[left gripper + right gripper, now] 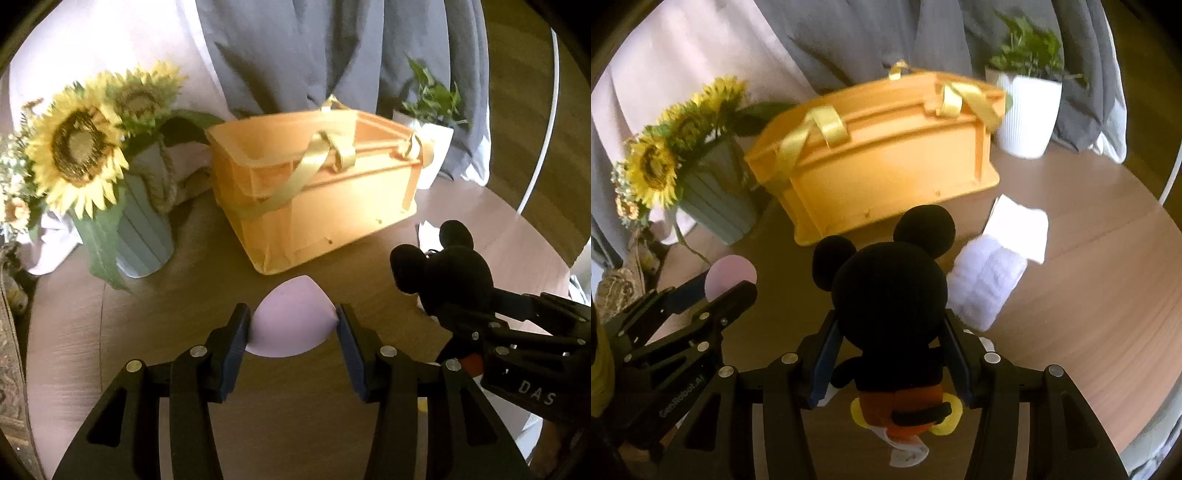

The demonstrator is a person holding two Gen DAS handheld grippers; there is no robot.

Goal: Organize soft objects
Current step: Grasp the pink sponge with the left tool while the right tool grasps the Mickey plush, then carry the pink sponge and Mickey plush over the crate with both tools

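The left hand-held gripper (293, 325) is clamped on a pale pink sponge (290, 321), one pad pressing each side of it, and holds it in front of the orange basket (314, 192), near its front corner. The right hand-held gripper (892, 354) grips a black mouse plush toy (890, 306) around the body, with the round ears up and the red shorts and yellow feet hanging toward the camera; the toy sits in front of the basket's long side wall. In the left wrist view the same toy (450, 273) appears to the right of the sponge.

The basket stands on the wooden table (1089, 258), with yellow ribbon handles (827, 129) draped over its rim. A white fluffy cloth (986, 288) lies on the table in front of the basket, toward its right end, touching or just beside a flat white sheet (1019, 225); blur makes that hard to judge. Left of the basket stands a grey-green pot of sunflowers (77, 147), and behind the basket's right end a white pot with a green plant (1027, 118). Grey and pink curtains (295, 55) hang behind the basket.
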